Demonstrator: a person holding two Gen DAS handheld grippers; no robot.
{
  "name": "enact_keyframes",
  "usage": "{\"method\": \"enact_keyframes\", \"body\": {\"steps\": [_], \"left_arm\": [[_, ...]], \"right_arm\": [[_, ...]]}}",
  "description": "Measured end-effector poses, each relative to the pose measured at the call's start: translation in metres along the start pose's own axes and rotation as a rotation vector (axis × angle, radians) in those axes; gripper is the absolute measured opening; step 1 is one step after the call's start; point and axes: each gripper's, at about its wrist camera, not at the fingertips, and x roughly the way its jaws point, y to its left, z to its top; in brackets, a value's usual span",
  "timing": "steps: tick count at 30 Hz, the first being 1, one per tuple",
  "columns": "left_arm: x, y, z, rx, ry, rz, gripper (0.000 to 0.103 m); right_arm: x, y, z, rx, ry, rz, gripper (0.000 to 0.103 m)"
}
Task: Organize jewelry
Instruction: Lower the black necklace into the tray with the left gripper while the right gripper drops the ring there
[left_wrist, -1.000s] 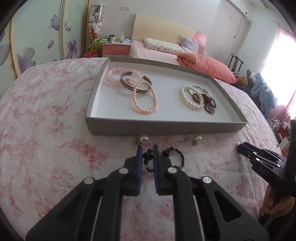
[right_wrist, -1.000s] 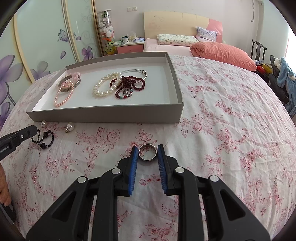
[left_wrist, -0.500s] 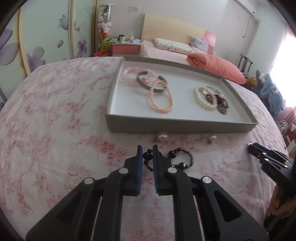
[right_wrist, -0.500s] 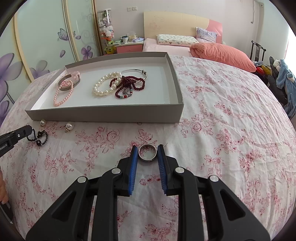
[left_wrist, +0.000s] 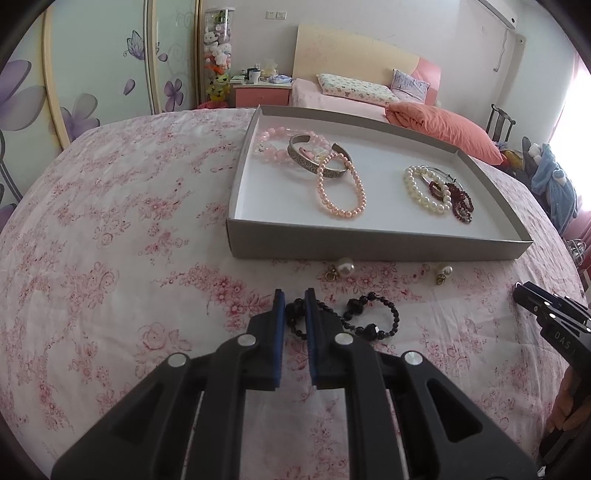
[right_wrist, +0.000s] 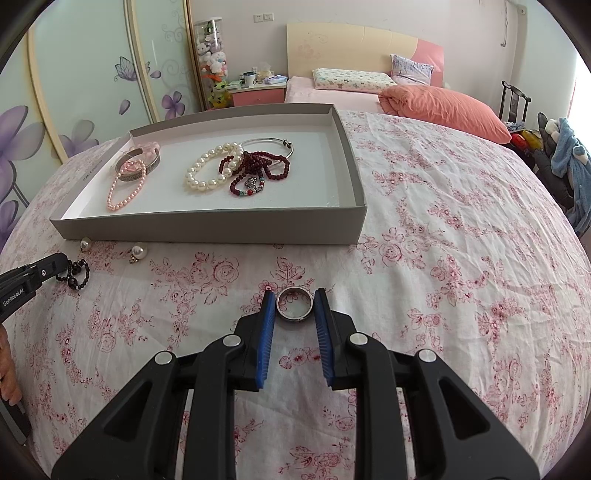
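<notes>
Gripping a black beaded bracelet (left_wrist: 364, 319) between nearly closed pads, the left gripper (left_wrist: 294, 302) holds one end while the rest trails on the floral bedsheet (left_wrist: 110, 258). The right gripper (right_wrist: 295, 303) clamps a silver ring (right_wrist: 294, 303) just above the sheet. Both sit near the grey tray (right_wrist: 207, 227) (bracelets inside), with two pearl earrings (left_wrist: 340, 267) against its front wall.

R hand-held gripper (right_wrist: 295, 306) clamps metal ring (right_wrist: 295, 303).
</notes>
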Motion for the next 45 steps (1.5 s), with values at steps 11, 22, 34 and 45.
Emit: {"method": "enact_keyframes", "body": {"steps": [11,22,34,45], "left_arm": [[-0.051,-0.014,0.015,0.058,-0.163,-0.002,0.012],[-0.11,-0.034,0.03,0.102,-0.337,-0.004,0.012],[-0.134,-0.047,0.036,0.124,-0.42,0.013,0.012],[-0.132,-0.05,0.04,0.122,-0.412,0.006,0.012]], "right_arm": [[-0.044,0.01,0.007,0.001,-0.158,0.076,0.023],[-0.112,0.031,0.029,-0.036,-0.397,0.129,0.023],[-0.135,0.041,0.041,-0.048,-0.513,0.135,0.023],[-0.13,0.043,0.047,-0.056,-0.519,0.129,0.023]]}}
